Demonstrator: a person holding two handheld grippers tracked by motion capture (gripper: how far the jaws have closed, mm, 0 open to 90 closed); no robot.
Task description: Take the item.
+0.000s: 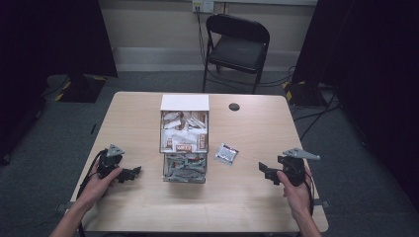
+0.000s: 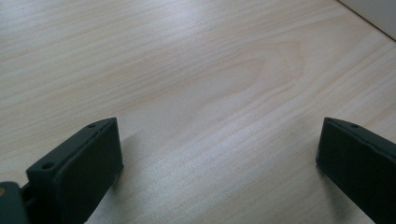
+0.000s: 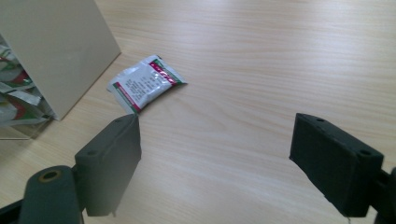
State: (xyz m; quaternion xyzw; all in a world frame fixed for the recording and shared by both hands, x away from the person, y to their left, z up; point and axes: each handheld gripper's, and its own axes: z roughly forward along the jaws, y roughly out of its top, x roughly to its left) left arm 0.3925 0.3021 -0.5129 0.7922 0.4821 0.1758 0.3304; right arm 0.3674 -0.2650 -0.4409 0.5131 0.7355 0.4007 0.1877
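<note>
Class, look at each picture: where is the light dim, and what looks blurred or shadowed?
High view: dim, dark edges, table lit. Left gripper view: left tongs soft-edged, casting faint shadows. Right gripper view: packet fairly sharp, right tongs blurred.

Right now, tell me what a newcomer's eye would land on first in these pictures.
First the clear organiser box in the middle of the table, stuffed with small packets under a white lid. Next the lone sachet lying flat just to its right, apart from the box. Then the two open hand-held grippers resting near the front corners: the left hand-held gripper and the right hand-held gripper, both empty.
</note>
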